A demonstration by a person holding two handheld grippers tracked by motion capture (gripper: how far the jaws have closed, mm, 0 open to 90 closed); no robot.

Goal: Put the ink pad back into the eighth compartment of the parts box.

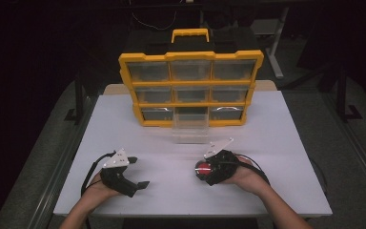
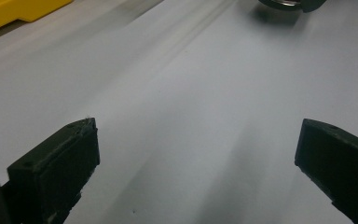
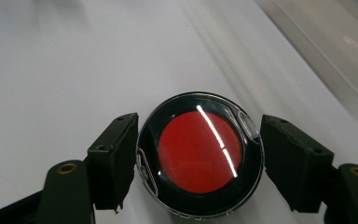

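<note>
Right gripper (image 1: 201, 170) clamped on a round black case with a red disc under a clear lid (image 3: 200, 156), one pad on each side of its rim; held low over the white table (image 1: 276, 143), front right of centre. Left gripper (image 1: 139, 172) released, jaws spread wide with nothing between them, resting near the front left edge. Count: one round case, two grippers, one yellow drawer cabinet (image 1: 190, 88) at the back of the table with nine drawer bays in three rows of three; one clear drawer (image 1: 190, 128), the bottom middle one, pulled out onto the table in front of it. Risks, as I judge them: pads bear on a curved, glossy rim, so the case could squirt out or rotate if the hand tilts; dropped short of the open drawer it may roll off across the table; the clear lid could pop under side pressure.
</note>
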